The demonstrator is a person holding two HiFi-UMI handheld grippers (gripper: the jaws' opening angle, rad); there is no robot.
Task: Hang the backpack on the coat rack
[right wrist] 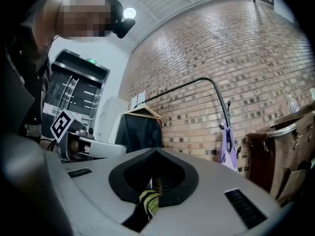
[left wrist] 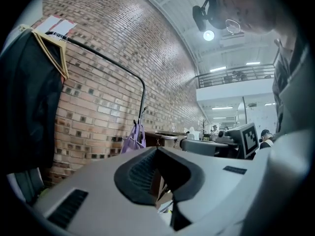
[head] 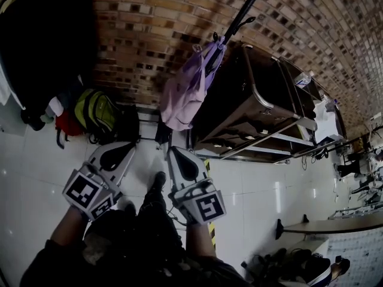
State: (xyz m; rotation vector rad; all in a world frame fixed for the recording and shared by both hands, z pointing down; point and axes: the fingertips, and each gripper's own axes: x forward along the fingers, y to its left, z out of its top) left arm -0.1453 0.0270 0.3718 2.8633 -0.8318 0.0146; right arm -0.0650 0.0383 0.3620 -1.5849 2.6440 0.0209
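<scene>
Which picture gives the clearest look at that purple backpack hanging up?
The head view: the purple backpack hangs large and whole from the coat rack. The left gripper view shows it only small and far off; the right gripper view shows a thin pale strip beside the rack's pole.
</scene>
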